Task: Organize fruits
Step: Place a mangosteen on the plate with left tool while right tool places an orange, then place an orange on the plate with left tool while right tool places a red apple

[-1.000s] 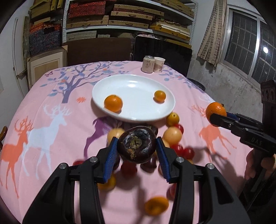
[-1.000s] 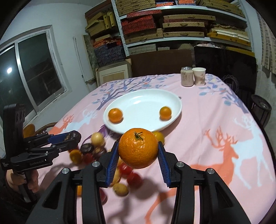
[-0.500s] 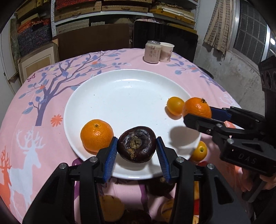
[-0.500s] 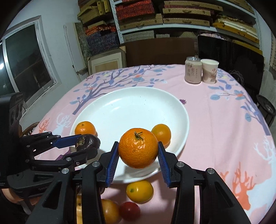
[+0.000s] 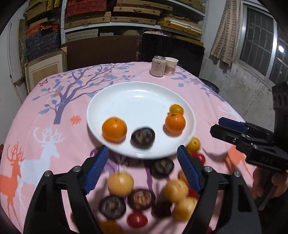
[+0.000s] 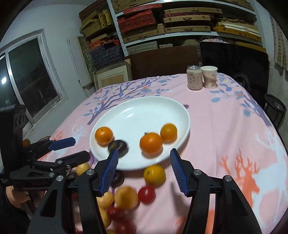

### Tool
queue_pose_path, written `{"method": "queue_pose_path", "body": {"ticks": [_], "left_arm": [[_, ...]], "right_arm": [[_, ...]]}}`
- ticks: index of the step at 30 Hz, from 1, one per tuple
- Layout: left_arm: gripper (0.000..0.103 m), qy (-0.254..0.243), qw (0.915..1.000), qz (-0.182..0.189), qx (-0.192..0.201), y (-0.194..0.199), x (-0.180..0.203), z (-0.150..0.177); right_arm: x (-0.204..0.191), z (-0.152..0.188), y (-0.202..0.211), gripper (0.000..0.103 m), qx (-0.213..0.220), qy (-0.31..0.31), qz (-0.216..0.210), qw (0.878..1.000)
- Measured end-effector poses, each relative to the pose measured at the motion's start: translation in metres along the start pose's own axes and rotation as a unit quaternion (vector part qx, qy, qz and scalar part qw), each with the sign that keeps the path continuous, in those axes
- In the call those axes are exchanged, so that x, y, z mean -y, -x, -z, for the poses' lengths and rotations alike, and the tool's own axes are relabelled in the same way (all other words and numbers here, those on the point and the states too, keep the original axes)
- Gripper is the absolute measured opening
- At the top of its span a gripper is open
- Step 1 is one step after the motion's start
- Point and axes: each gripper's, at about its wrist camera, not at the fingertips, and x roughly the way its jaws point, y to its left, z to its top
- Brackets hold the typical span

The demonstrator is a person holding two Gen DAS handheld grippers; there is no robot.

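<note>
Pink deer-print tablecloth (image 5: 54,129); round white plate (image 5: 140,93) holding 3 oranges, 1 dark purple fruit (image 5: 142,138); left gripper (image 5: 143,171) and right gripper (image 6: 143,172) fingers spread, empty.

Probably a home storeroom: box-stacked shelves (image 5: 115,16), tablecloth (image 5: 54,126).

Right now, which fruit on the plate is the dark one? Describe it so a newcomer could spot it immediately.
Find the white plate in the middle of the pink tablecloth. Near its front rim, between two oranges, sits the dark fruit. It is the only purplish-brown, flattened round piece on the plate; everything else there is bright orange.
</note>
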Motion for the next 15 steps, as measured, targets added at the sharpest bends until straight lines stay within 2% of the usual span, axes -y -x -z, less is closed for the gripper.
{"method": "queue_pose_path", "body": {"ticks": [4,7,11,15], "left_arm": [[0.077,-0.042,0.999,0.013,-0.004,0.043,0.017,0.048],[0.077,-0.064,0.9972,0.031,-0.025,0.063,0.027,0.087],[0.077,-0.088,0.9943,0.03,-0.052,0.068,0.042,0.127],[0.076,-0.089,0.9944,0.018,-0.054,0.059,0.05,0.138]], "right_arm": [[-0.001,0.035,0.029,0.062,-0.006,-0.02,-0.013,1.0],[-0.012,0.058,0.049,0.062,-0.004,-0.003,-0.009,1.0],[-0.021,0.076,0.064,0.062,-0.006,0.013,0.0,1.0],[-0.027,0.084,0.073,0.062,-0.007,0.013,0.001,1.0]]}}
